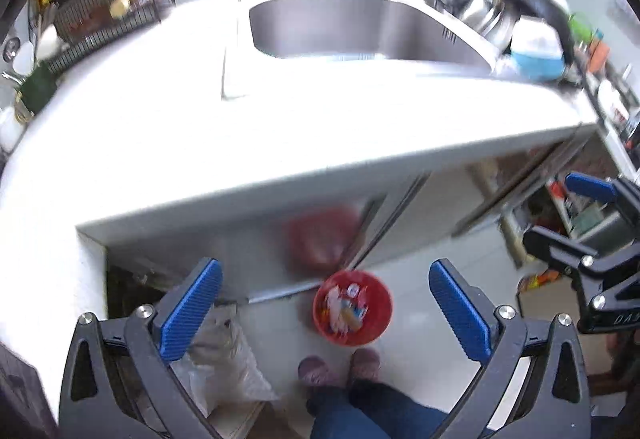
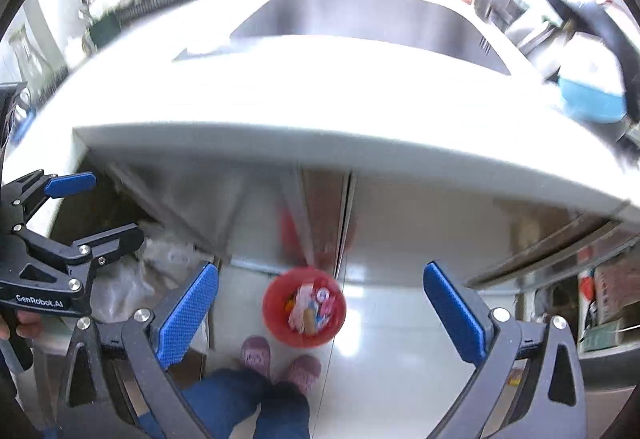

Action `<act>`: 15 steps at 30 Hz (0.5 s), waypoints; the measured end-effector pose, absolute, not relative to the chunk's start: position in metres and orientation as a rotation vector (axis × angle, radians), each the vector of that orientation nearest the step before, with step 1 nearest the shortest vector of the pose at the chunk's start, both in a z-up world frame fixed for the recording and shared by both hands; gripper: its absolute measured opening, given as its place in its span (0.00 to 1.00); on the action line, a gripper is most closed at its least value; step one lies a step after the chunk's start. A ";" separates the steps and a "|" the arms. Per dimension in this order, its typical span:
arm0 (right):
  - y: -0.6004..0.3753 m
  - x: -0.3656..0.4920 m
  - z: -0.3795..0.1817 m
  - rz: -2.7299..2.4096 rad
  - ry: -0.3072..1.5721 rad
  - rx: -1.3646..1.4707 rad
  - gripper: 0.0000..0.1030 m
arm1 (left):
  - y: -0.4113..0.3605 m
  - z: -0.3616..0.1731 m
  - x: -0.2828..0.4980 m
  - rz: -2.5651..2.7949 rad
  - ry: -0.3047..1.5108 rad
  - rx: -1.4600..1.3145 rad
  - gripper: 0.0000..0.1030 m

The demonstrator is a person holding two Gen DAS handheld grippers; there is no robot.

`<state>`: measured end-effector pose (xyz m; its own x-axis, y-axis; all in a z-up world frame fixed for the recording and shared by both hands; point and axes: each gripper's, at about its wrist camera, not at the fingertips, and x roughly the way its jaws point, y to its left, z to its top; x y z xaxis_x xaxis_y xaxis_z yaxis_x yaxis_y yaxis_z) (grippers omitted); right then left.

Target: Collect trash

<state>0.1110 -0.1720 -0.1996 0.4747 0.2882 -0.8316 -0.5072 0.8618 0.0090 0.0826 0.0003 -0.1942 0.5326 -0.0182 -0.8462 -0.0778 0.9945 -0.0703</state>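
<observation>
Both tongs wide apart, empty; red bin below on bare floor, beside counter edge.

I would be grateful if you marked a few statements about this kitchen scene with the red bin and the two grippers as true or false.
1. The red bin stands on the floor and holds wrappers. True.
2. The left gripper is shut on a wrapper. False: its jaws stand wide open with nothing between them.
3. The right gripper is open and empty. True.
4. The sink is heaped with trash. False: the part of the basin that shows looks bare.
5. The bin sits on the white counter. False: it is down on the floor in front of the cabinet doors, near the person's slippers.
</observation>
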 end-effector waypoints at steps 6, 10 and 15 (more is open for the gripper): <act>-0.170 0.106 -0.152 0.504 0.863 -0.244 0.99 | -0.004 -0.132 0.080 0.035 0.915 -0.068 1.00; -0.171 0.098 -0.118 0.497 0.798 -0.215 0.99 | -0.006 -0.084 0.072 0.017 0.836 -0.059 1.00; -0.172 0.085 -0.082 0.453 0.754 -0.179 0.99 | -0.001 -0.037 0.058 0.015 0.767 -0.046 1.00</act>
